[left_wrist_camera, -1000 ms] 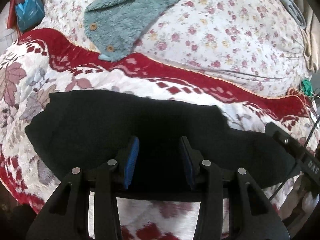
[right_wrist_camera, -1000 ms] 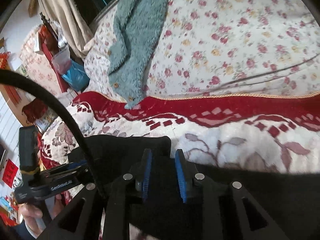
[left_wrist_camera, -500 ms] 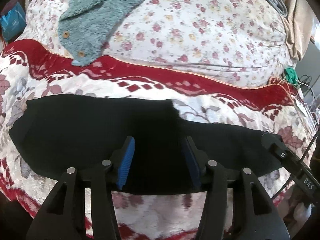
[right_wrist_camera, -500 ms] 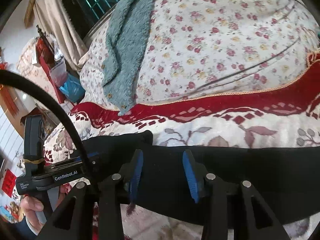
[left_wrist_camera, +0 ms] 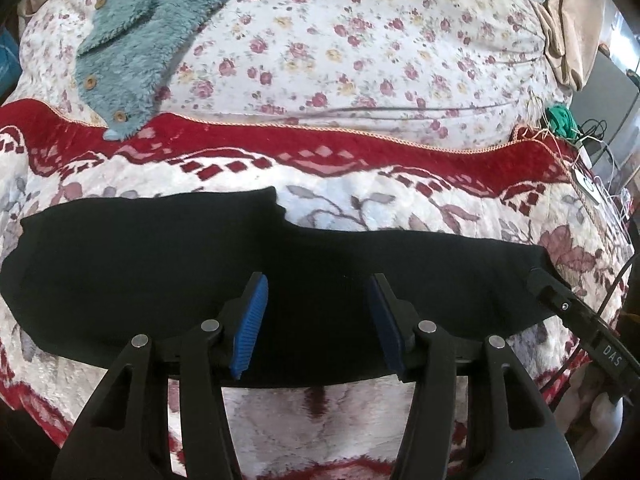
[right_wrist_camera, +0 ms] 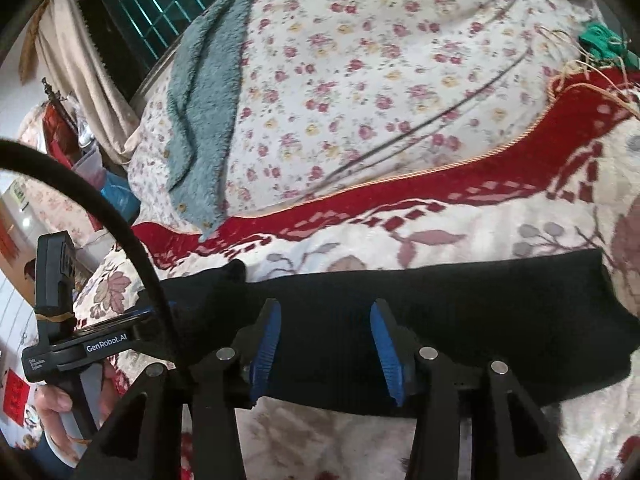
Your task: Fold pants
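Observation:
The black pants [left_wrist_camera: 168, 264] lie flat across the red and white blanket, folded lengthwise, waist end at the left and legs reaching right. They also show in the right wrist view [right_wrist_camera: 460, 320]. My left gripper [left_wrist_camera: 316, 320] is open and empty, hovering over the pants' near edge around the middle. My right gripper [right_wrist_camera: 324, 344] is open and empty over the leg part, near the front edge. The left gripper's body [right_wrist_camera: 64, 344] shows at the left of the right wrist view, held by a hand.
A floral quilt [left_wrist_camera: 360, 40] is heaped behind the blanket [left_wrist_camera: 320, 152]. A teal fleece garment with buttons [left_wrist_camera: 128, 40] lies on it at the back left. Cables and a green object [left_wrist_camera: 560, 120] sit at the right edge. A window grille [right_wrist_camera: 160, 0] is behind.
Both grippers have opened wider and pulled back from the pants. The right gripper, nearly shut a second ago, is now open. The pants lie flatter and more stretched out.

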